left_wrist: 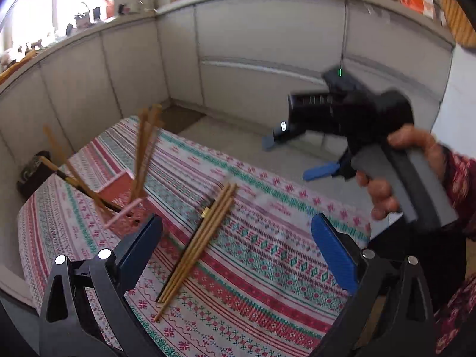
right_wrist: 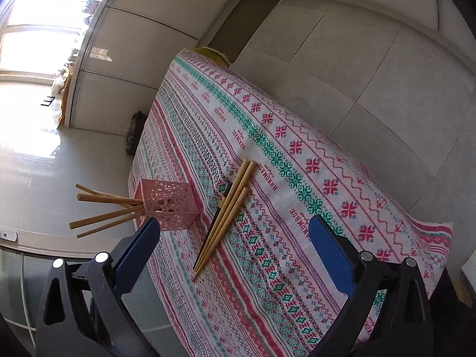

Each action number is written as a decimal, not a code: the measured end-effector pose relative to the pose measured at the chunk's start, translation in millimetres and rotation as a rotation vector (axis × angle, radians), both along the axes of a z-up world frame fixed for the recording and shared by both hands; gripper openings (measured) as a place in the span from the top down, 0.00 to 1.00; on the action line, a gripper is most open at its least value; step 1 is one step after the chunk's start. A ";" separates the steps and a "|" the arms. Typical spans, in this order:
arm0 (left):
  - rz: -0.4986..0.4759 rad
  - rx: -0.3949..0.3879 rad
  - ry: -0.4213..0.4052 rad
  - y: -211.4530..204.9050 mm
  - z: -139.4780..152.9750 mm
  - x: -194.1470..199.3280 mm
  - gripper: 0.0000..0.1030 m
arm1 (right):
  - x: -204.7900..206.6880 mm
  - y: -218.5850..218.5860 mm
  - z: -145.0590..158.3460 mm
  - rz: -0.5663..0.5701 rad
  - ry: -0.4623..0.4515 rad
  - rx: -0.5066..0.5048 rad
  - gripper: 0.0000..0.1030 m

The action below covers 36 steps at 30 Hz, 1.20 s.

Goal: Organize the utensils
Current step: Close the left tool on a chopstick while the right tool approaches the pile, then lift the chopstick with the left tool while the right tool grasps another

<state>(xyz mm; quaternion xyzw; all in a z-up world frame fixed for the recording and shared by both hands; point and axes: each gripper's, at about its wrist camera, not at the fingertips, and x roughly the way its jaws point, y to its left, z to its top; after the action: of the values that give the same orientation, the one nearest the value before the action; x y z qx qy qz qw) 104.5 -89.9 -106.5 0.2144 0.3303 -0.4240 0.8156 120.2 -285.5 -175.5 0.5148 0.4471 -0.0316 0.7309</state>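
Patterned cloth (right_wrist: pixel 297 160) in red, green and white is spread over the table, and everything of the task is laid on it. Near one edge a pink holder (right_wrist: pixel 169 205) with a pierced wall is placed, and several wooden chopsticks (right_wrist: pixel 104 205) are already stood in it, leaning out in different directions. Beside the holder, but apart from it, a loose bundle (right_wrist: pixel 226 211) of chopsticks is left flat on the cloth; most are light wood, and one dark stick is seen under them.

Both tools are held above the table and nothing is gripped. The left gripper (left_wrist: pixel 238 250) is opened wide, with the bundle (left_wrist: pixel 199 244) seen between its fingers and lower down. The right gripper (right_wrist: pixel 235 253) is opened wide too, and it is also seen in the left view (left_wrist: pixel 300 154), carried in a hand (left_wrist: pixel 395 172) well away from the sticks.

It is judged that the sorting is partly done and that a new pick is being prepared. For the next move, one gripper must be lowered over the bundle, closed across the thin sticks, and the sticks must then be tipped upright into the holder.
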 end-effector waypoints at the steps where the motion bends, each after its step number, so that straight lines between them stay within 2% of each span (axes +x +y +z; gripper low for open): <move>1: -0.024 0.050 0.007 -12.2 -13.6 2.5 0.14 | -2.8 -2.0 2.1 -0.005 -0.006 -0.007 0.06; 2: -0.055 0.097 0.025 -23.3 -27.9 4.8 0.17 | -6.0 -5.0 3.1 -0.013 -0.009 -0.006 0.06; 4: -0.104 0.164 0.081 -40.3 -53.0 11.3 0.35 | -12.4 -14.6 0.2 -0.032 -0.005 0.016 0.06; 7: -0.138 0.251 0.138 -67.4 -81.9 26.0 0.47 | -15.5 -24.7 -6.6 -0.046 0.018 0.073 0.05; 13: -0.117 0.441 0.155 -103.6 -110.6 60.3 0.61 | -13.9 -35.9 -4.9 -0.045 0.010 0.138 0.06; 16: -0.136 0.491 0.213 -111.0 -111.0 75.8 0.61 | -12.7 -37.4 -3.7 -0.030 0.006 0.169 0.06; 19: -0.160 0.542 0.307 -117.4 -119.5 91.7 0.63 | -10.9 -35.9 -4.4 -0.010 0.009 0.204 0.06; 21: -0.143 0.537 0.347 -118.1 -119.3 103.8 0.63 | -11.3 -36.1 -4.2 -0.008 0.011 0.208 0.05; 32: -0.134 0.589 0.272 -124.0 -107.9 107.9 0.65 | -20.2 -50.3 -10.1 -0.055 0.018 0.223 0.06; 34: -0.144 0.583 0.302 -127.7 -108.6 108.7 0.63 | -20.3 -50.4 -10.9 -0.055 0.017 0.227 0.06; 36: -0.146 0.581 0.372 -126.7 -113.1 117.4 0.63 | -20.0 -50.9 -13.0 -0.053 0.022 0.229 0.06</move>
<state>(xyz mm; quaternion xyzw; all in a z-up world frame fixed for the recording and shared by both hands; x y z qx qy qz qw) 221.9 -216.7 -219.5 0.3796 0.5638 -0.4012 0.6141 100.2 -336.4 -188.5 0.6062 0.4419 -0.0052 0.6613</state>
